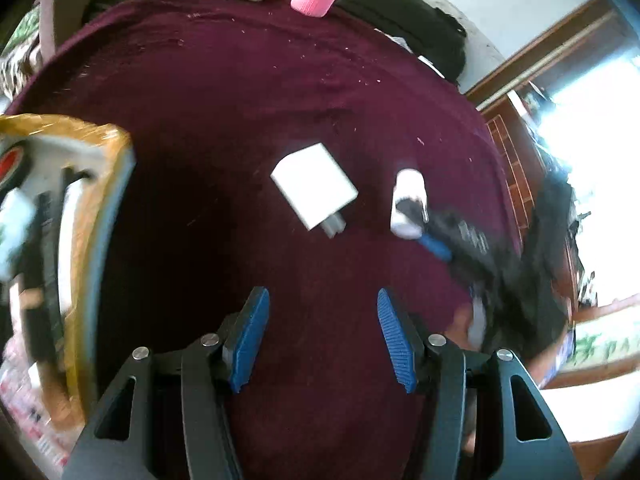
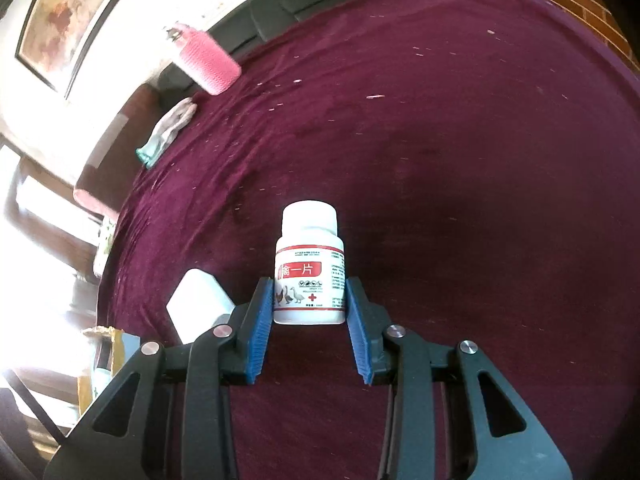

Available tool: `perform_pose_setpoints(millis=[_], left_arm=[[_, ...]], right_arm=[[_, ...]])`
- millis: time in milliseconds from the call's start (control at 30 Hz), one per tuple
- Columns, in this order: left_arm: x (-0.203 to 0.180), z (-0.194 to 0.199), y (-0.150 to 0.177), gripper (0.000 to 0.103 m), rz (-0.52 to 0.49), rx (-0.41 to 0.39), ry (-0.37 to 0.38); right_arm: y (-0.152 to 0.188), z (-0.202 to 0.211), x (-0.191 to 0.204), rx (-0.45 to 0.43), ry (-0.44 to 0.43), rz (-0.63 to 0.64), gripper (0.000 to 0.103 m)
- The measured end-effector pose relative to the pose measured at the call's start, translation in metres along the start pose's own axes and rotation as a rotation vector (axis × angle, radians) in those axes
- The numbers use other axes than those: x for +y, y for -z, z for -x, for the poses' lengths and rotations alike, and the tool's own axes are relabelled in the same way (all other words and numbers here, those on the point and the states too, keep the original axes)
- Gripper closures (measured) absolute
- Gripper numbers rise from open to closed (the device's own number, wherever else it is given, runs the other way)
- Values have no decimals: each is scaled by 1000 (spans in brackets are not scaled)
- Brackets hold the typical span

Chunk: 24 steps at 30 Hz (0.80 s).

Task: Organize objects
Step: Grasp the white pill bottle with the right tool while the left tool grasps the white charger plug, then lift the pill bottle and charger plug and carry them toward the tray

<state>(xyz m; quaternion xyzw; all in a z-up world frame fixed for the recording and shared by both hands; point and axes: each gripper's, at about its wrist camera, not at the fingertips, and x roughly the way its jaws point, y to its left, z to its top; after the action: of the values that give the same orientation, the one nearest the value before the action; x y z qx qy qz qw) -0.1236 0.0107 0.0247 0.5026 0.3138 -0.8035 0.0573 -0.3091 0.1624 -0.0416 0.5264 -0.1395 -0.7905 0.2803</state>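
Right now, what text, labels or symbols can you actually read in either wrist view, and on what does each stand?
"一片", white on a red band, on the white pill bottle between the right claw's pads; a character before it is partly hidden.
A red cross and small pictures of poultry on the same label.
Fine print on that label: too small to read.
Print on the yellow box in the left wrist view: blurred, unreadable.

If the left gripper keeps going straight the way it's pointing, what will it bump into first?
Probably just the dark red tablecloth. The left gripper is open with nothing between its fingers. The white charger block lies further ahead on the cloth, roughly in line, so it might get there instead; depth is hard to judge.
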Motion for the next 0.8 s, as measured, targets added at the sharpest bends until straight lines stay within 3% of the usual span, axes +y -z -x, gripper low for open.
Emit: perform_pose_setpoints(millis=[133, 333, 467, 600, 667, 733, 800], left_arm=[[-11, -29, -26, 52, 80, 21, -21], [-6, -58, -57, 47, 230, 11, -133], [-8, -68, -66, 40, 252, 0, -178], [-15, -72, -64, 41, 173, -1, -220], [-23, -74, -60, 48, 57, 9, -264], [-26, -72, -55, 59, -32, 45, -220], [-27, -65, -47, 61, -123, 95, -213]], right_arm=[[0, 6, -4, -10, 23, -10, 70], [-2, 6, -9, 7, 1, -28, 70], [-1, 1, -3, 23, -16, -14, 70], [-1, 1, -4, 21, -12, -19, 70], [-2, 2, -7, 18, -12, -30, 70], [-2, 3, -8, 15, -9, -35, 70], [-2, 2, -7, 14, -6, -31, 70]])
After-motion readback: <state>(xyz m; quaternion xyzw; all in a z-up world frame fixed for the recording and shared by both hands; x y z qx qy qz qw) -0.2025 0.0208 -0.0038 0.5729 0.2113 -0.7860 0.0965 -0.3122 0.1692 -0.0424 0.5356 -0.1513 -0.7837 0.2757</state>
